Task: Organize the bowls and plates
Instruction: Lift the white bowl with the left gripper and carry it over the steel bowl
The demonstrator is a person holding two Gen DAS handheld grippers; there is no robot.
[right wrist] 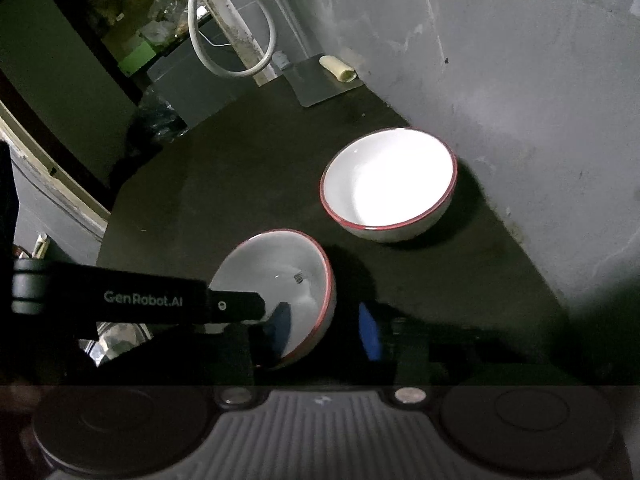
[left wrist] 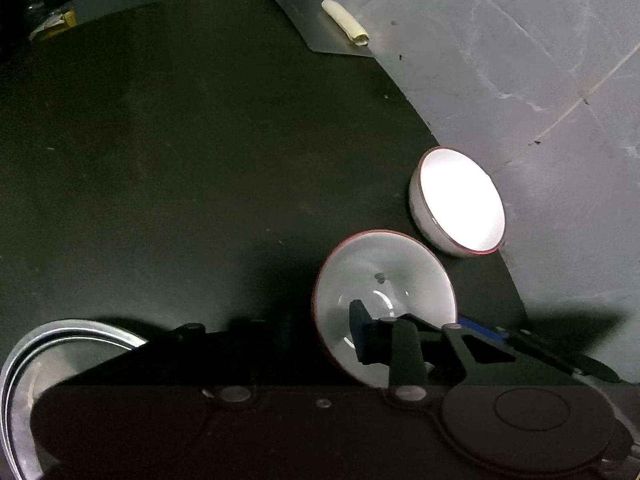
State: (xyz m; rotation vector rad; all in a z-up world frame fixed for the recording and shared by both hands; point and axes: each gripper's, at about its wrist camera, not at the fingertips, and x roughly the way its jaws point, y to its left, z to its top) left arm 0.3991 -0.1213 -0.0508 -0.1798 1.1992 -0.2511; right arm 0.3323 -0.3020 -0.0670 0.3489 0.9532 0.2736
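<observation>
1. A dark worktop point(left wrist: 200, 160) fills most of both views, and its right edge runs along a grey, scuffed wall point(right wrist: 520, 80).
2. A shiny metal plate point(left wrist: 60, 352) lies on the worktop at the near left, partly hidden behind the left tongs' body.
3. The far bowl point(right wrist: 388, 184), white with a red rim, stands upright and empty on the worktop close to the wall, brightly lit inside.
4. The near bowl point(right wrist: 280, 264), also white with a red rim, sits in front of the far bowl and apart from it. It is tipped so that its mouth faces up and to the left.
5. The right tongs point(right wrist: 324, 326) are clamped on the near bowl's right wall, one blue-padded finger inside and the other outside.
6. The left tongs point(left wrist: 320, 328) reach the same bowl from its left side. One finger rests inside the bowl and the other is lost in shadow, so I cannot tell whether they grip.
7. A thin metal sheet point(left wrist: 316, 24) lies at the worktop's far corner.
8. A small cream roll point(left wrist: 346, 22) rests on that sheet.
</observation>
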